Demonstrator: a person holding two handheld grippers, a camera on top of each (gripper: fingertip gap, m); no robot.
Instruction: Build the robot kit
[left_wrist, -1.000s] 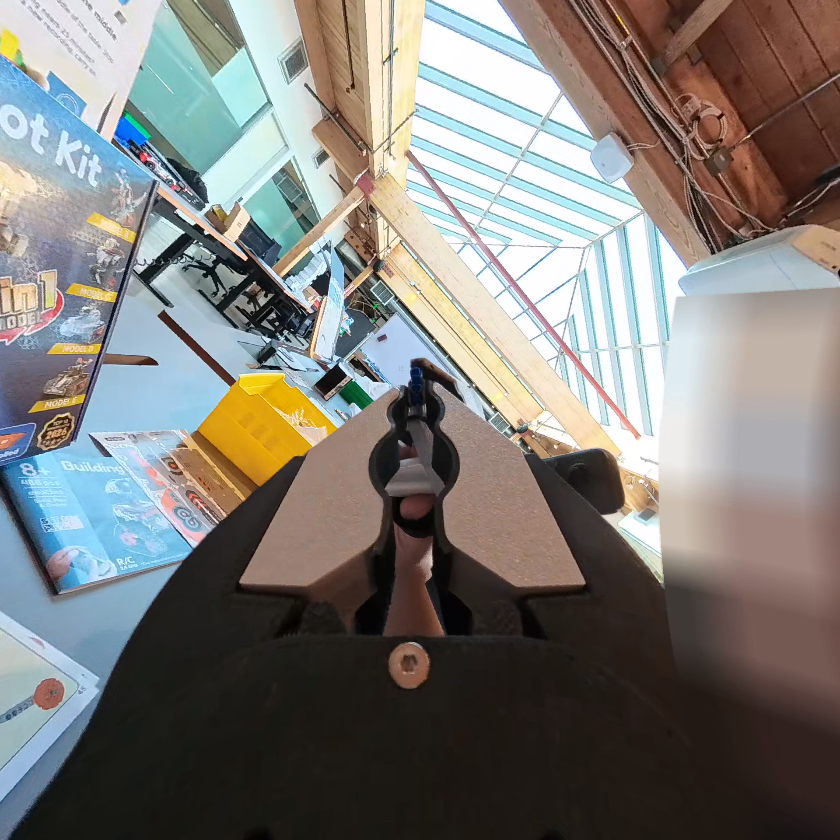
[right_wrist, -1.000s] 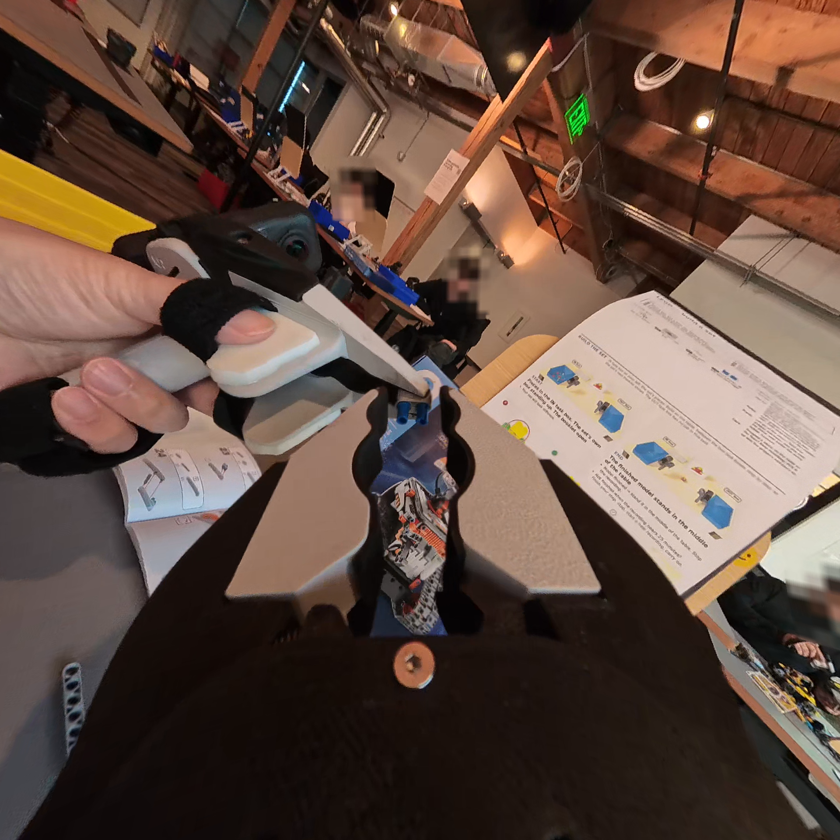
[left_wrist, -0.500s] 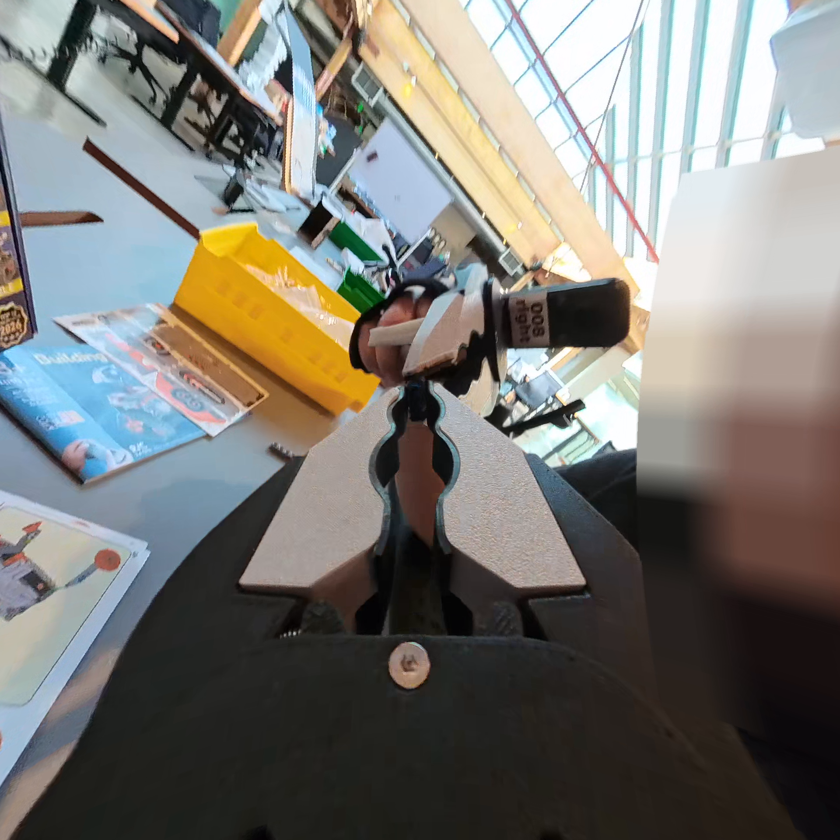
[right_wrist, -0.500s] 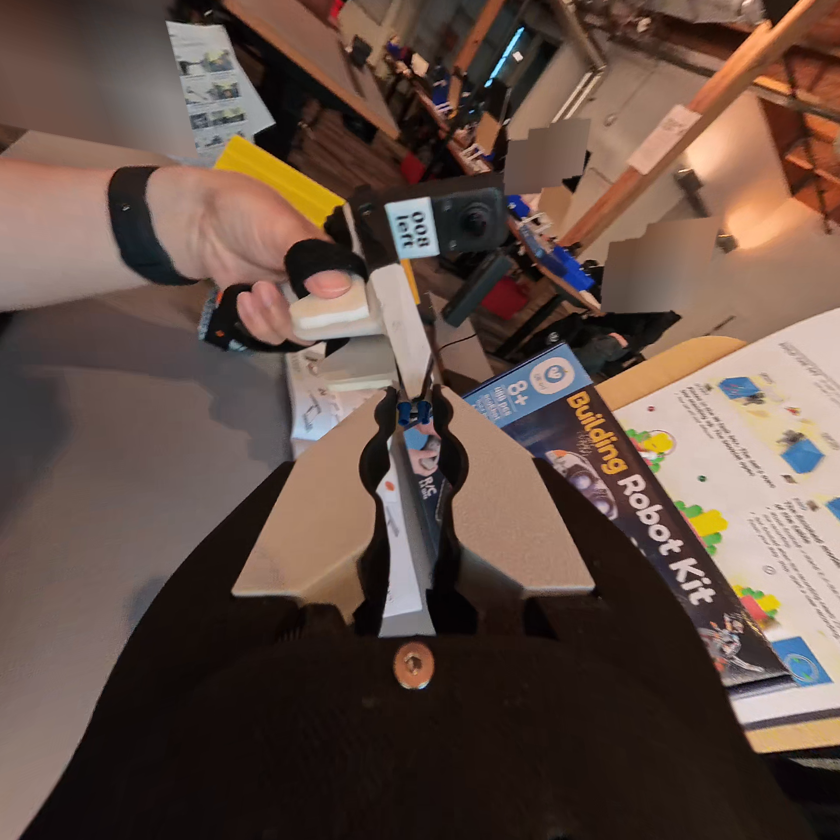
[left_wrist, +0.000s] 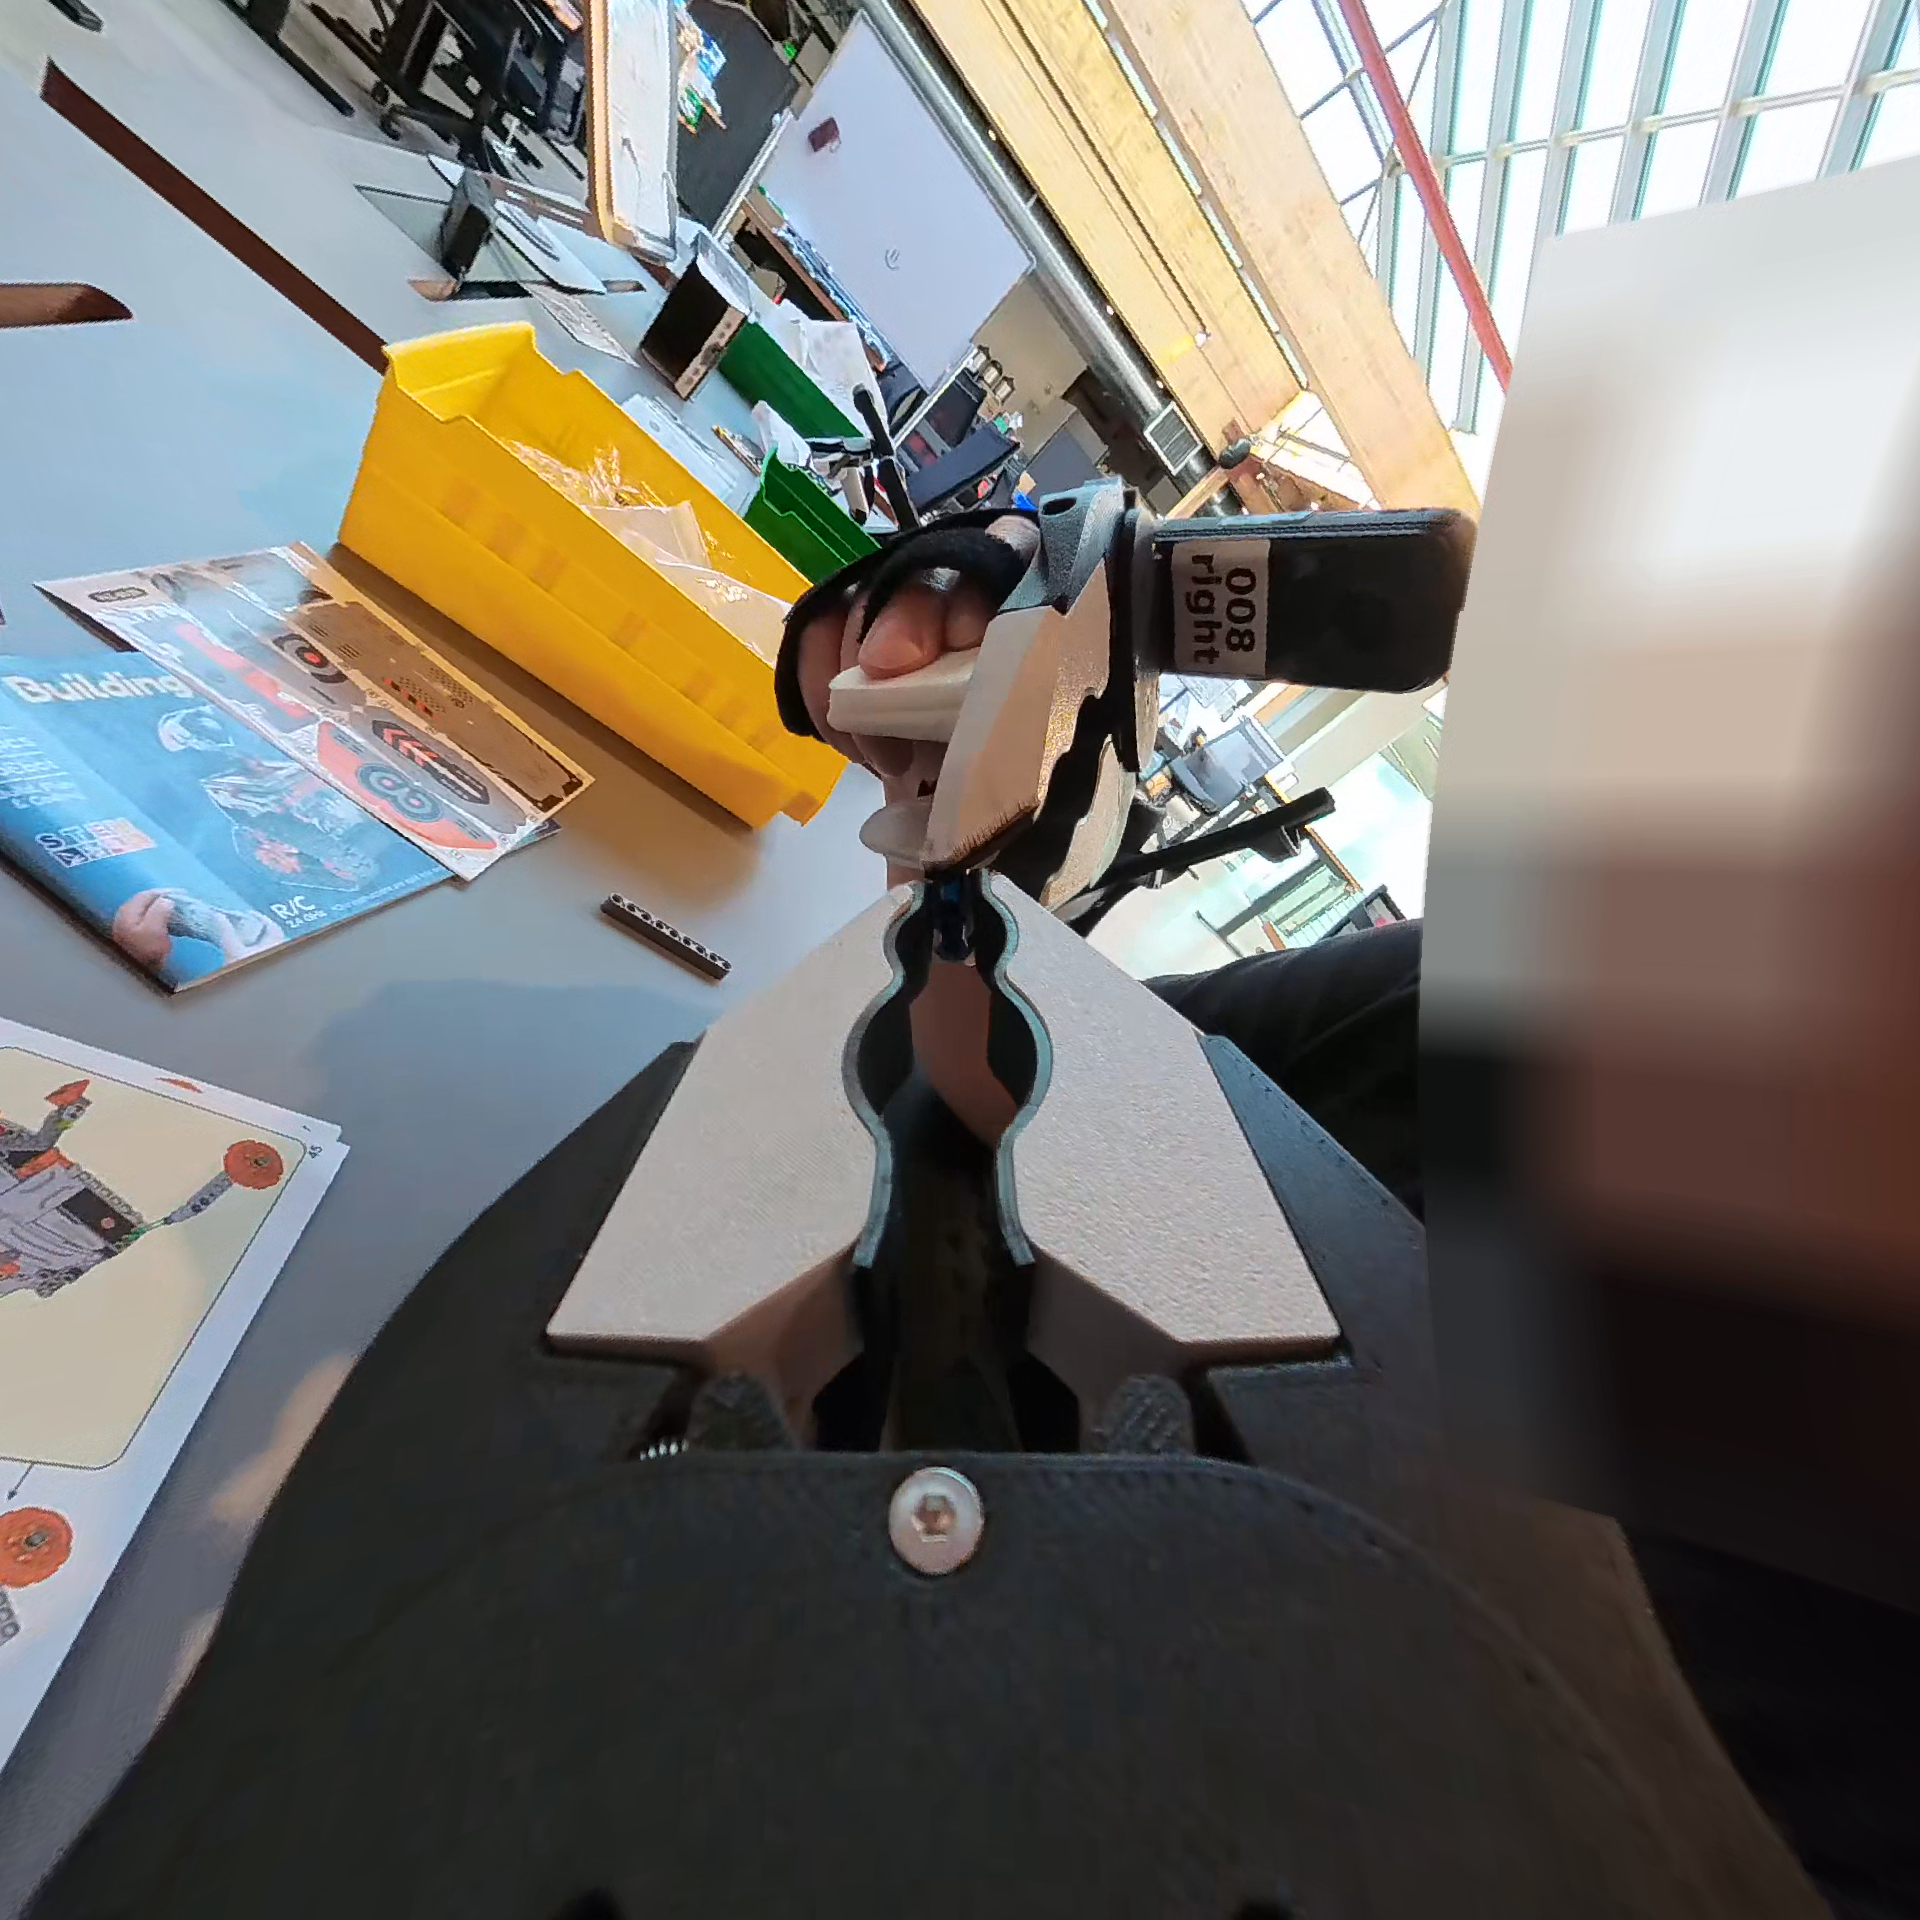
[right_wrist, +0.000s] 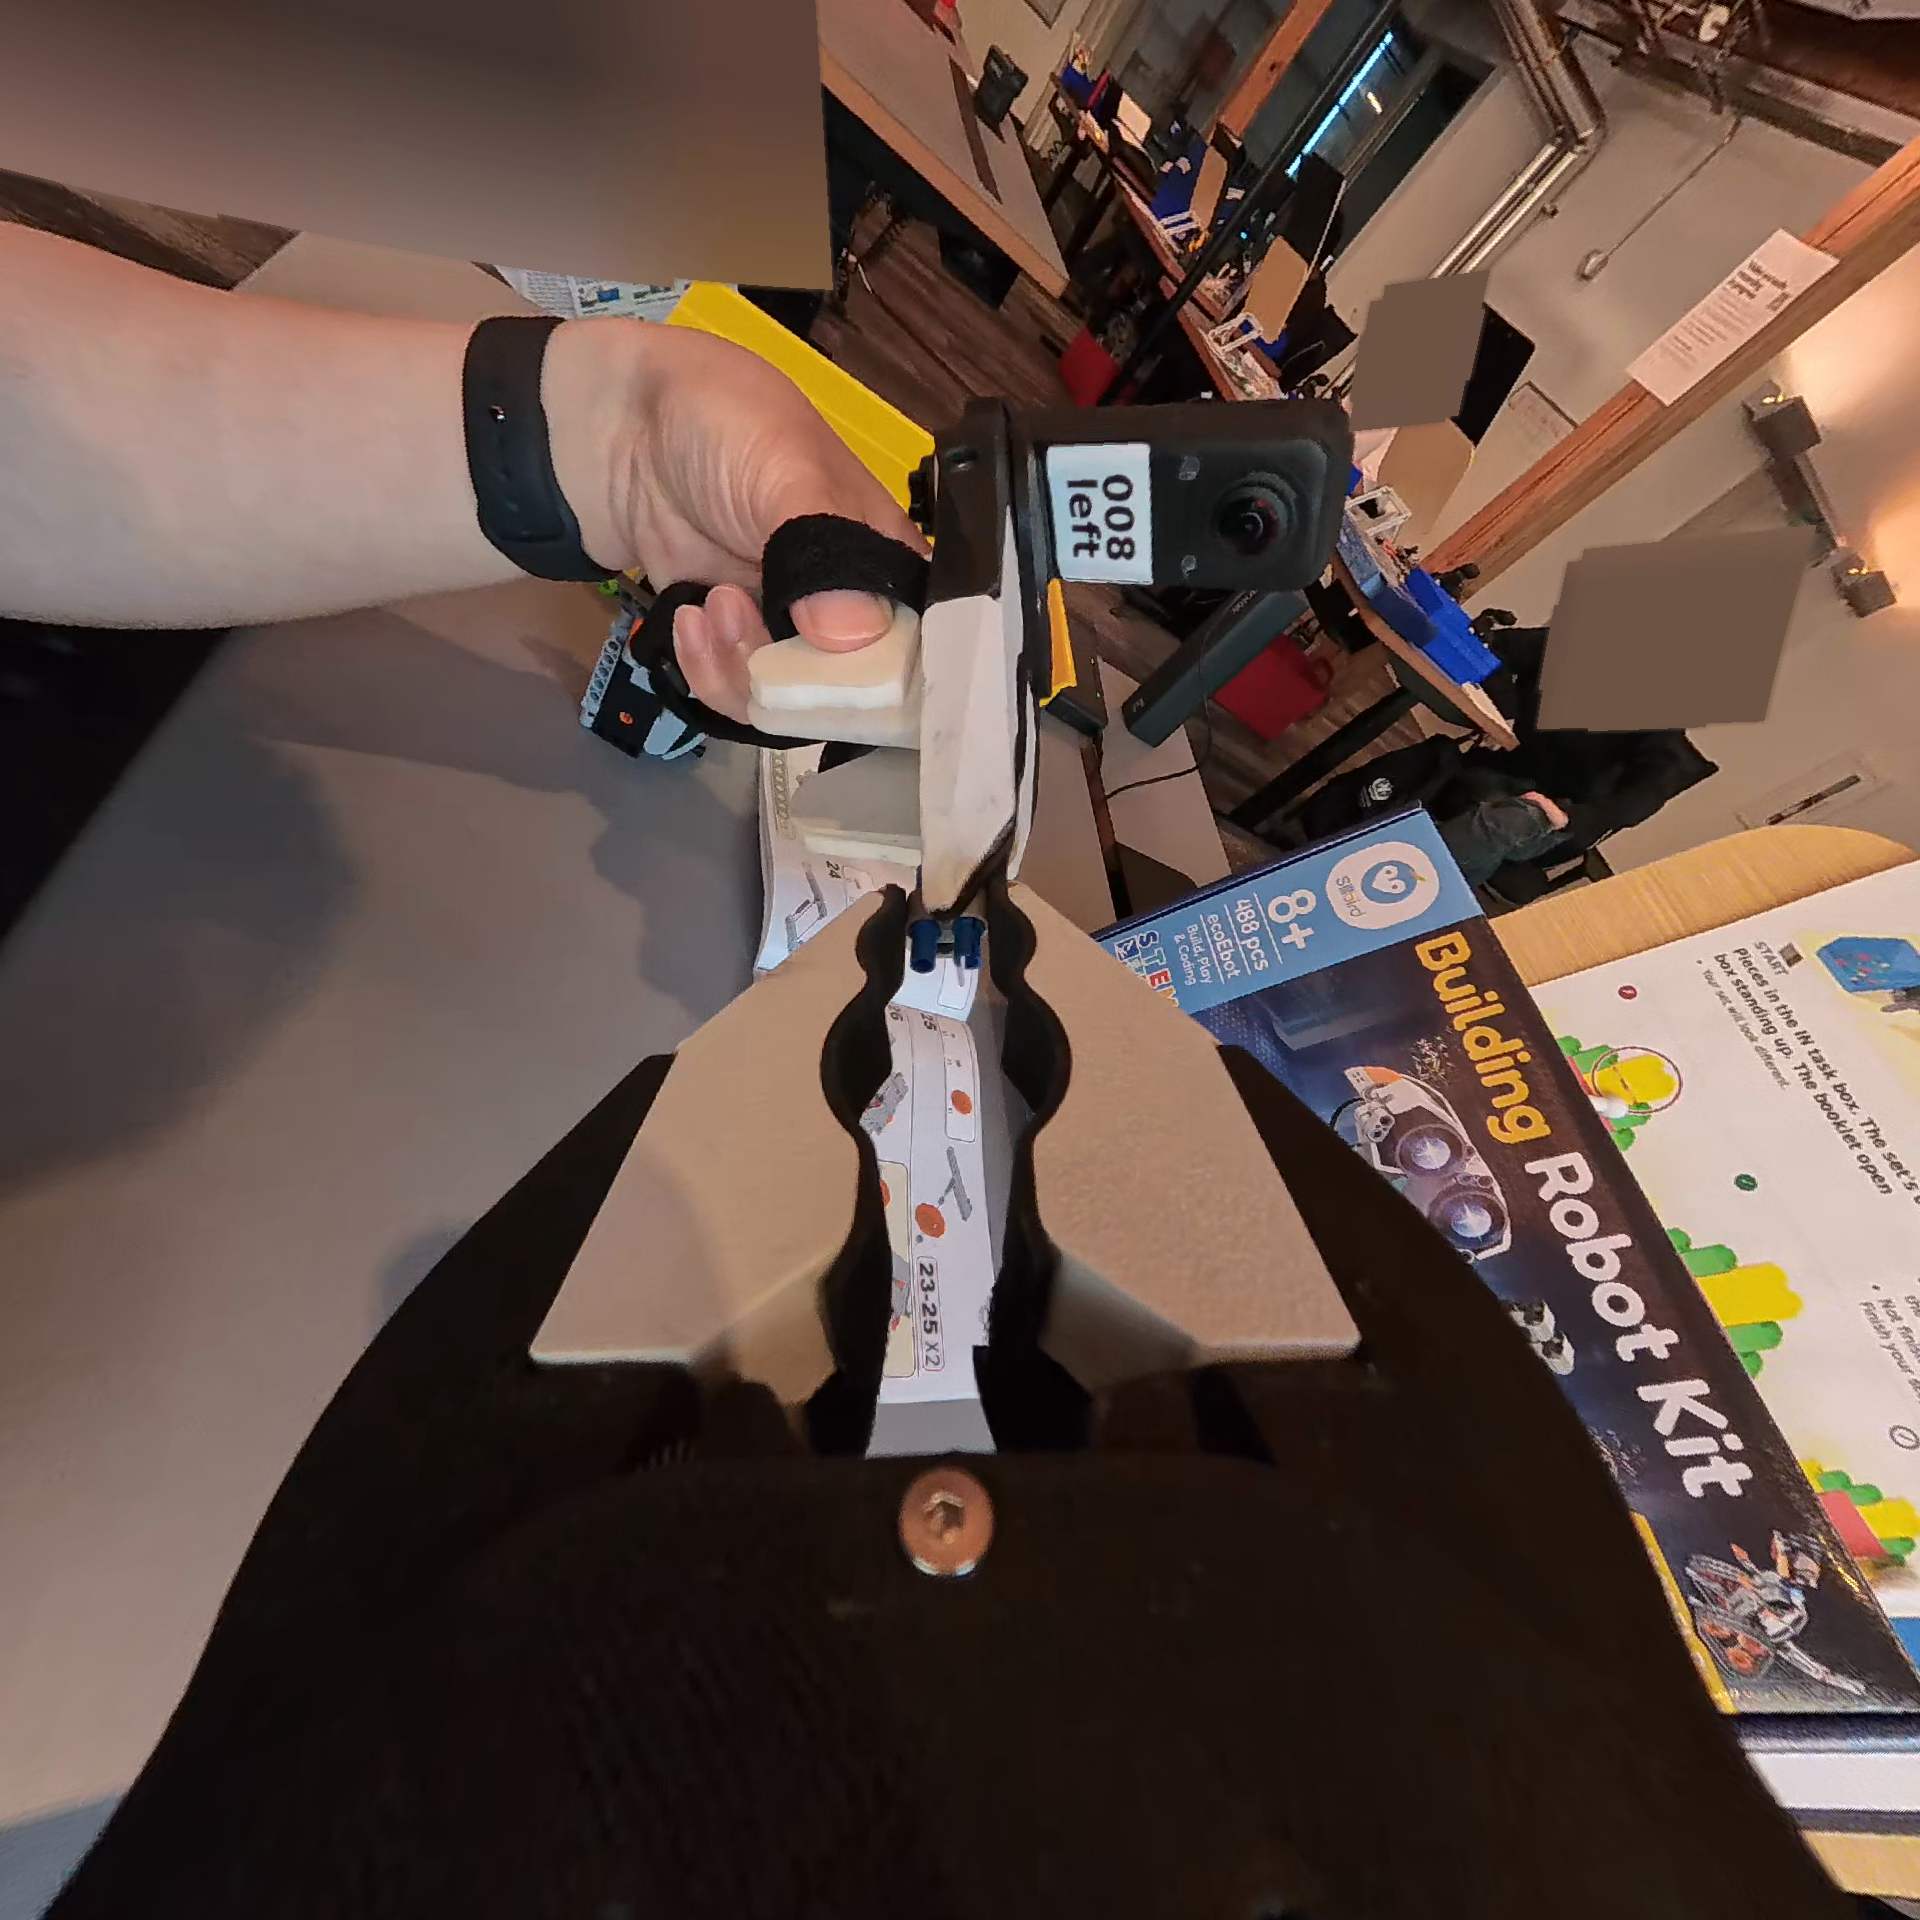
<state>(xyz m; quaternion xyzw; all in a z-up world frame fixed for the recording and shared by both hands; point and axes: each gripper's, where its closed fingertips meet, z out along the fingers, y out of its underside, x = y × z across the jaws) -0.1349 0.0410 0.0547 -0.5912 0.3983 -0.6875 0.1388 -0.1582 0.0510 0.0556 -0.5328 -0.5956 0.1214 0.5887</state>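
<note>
Grippers meet tip to tip above a grey tabletop (left_wrist: 436, 1039) strewn with kit papers.

Left wrist view: the left gripper (left_wrist: 951, 912) has its jaws drawn almost together, a small blue pin (left_wrist: 948, 930) pinched at the very tips. The right gripper (left_wrist: 975, 844), held in a strapped hand (left_wrist: 914, 634), comes down from above until its tips touch the same spot. Well clear of them on the tabletop lie a short black beam (left_wrist: 665, 935), a yellow bin (left_wrist: 582, 634) with clear bags inside, a blue booklet (left_wrist: 177, 810), a sticker sheet (left_wrist: 343, 707) and a page of build drawings (left_wrist: 125, 1247).

Right wrist view: the right gripper's jaws are closed on the blue pin, which spans the narrow gap between the fingertips with a blue end against each. The left gripper arrives edge-on from above, its fingers together and its tip on the pin. A hand with a black wristband (right_wrist: 509, 447) steers it. Directly beneath lies an open instruction booklet (right_wrist: 925, 1153). A blue kit box (right_wrist: 1455, 1143) sits to the right, on a large printed sheet (right_wrist: 1766, 1091).

With so small a piece shared at the extreme tips, an even squeeze and squarely aligned jaws look essential. Any twist could flick the pin loose onto the papers.
</note>
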